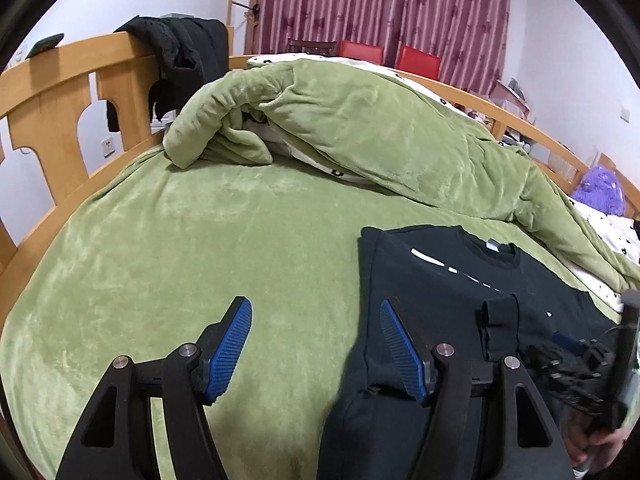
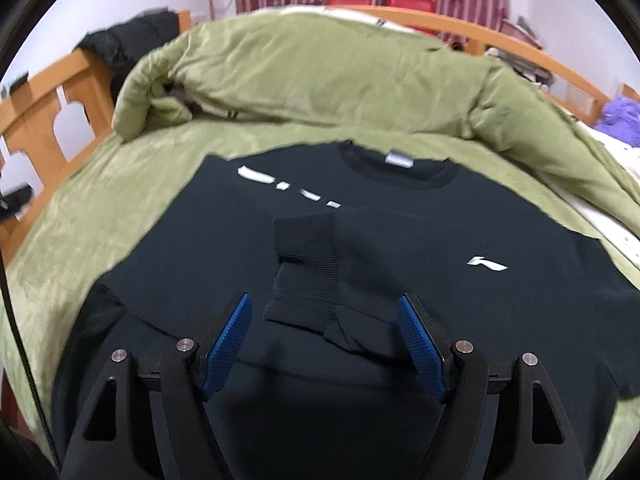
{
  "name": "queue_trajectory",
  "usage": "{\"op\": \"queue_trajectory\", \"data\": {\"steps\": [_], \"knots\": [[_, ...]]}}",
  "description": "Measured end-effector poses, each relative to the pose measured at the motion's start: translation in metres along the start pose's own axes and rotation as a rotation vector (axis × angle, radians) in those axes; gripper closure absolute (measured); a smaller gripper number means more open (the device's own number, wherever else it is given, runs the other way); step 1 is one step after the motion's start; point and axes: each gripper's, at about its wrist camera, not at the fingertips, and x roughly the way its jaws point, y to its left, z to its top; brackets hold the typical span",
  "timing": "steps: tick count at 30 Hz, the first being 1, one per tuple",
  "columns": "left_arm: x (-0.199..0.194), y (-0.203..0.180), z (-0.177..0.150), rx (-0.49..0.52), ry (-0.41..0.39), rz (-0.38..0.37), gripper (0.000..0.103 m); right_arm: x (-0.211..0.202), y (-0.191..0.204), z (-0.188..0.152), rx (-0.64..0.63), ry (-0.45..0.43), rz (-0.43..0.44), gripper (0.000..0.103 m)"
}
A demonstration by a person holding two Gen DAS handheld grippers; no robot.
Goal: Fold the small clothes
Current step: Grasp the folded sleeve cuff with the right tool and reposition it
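Note:
A black sweatshirt [image 2: 400, 240] with white logos lies flat on the green bed cover [image 1: 180, 240], collar away from me. Its sleeves are folded in over the chest, and a ribbed cuff [image 2: 304, 276] lies in the middle. My right gripper [image 2: 324, 306] is open and empty, low over the cuff with a finger either side. My left gripper [image 1: 316, 312] is open and empty at the sweatshirt's [image 1: 440, 292] left edge, right finger over the black cloth, left finger over the green cover. The right gripper [image 1: 580, 364] shows at the left wrist view's right edge.
A bunched green duvet [image 1: 360, 128] lies across the far side of the bed. A wooden bed frame [image 1: 60, 92] rings the bed, with a black jacket [image 1: 184, 52] hung on it. A purple plush [image 1: 600, 192] sits at the far right.

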Motion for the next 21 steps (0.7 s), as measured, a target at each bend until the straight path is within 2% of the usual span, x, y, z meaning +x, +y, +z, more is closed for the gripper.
{"op": "queue_trajectory", "data": {"steps": [6,10,14,15,16,17,18,20,21], "knots": [[0.008,0.014,0.000,-0.040,0.001,0.025,0.038,0.053,0.012,-0.006,-0.058,0.075,-0.016,0.028],[0.018,0.024,-0.004,-0.051,0.030,0.044,0.038,0.069,0.020,-0.017,-0.113,0.085,-0.019,0.014],[0.021,0.028,-0.007,-0.060,0.043,0.057,0.038,0.076,0.022,-0.018,-0.143,0.082,-0.037,0.014],[0.020,0.029,-0.007,-0.065,0.044,0.056,0.038,0.074,0.018,-0.018,-0.128,0.068,-0.042,0.019],[0.020,0.029,-0.006,-0.073,0.043,0.051,0.038,0.072,0.016,-0.018,-0.120,0.056,-0.055,0.038],[0.020,0.030,-0.006,-0.078,0.043,0.048,0.038,0.070,0.012,-0.018,-0.115,0.041,-0.081,0.066],[0.019,0.029,-0.005,-0.088,0.046,0.037,0.038,0.068,0.008,-0.018,-0.114,0.035,-0.112,0.076],[0.019,0.025,-0.002,-0.097,0.050,0.015,0.038,0.058,-0.006,-0.014,-0.075,0.030,-0.066,0.089],[0.018,0.023,-0.002,-0.096,0.049,0.010,0.038,0.050,-0.012,-0.012,-0.054,0.016,-0.073,0.089]]}}
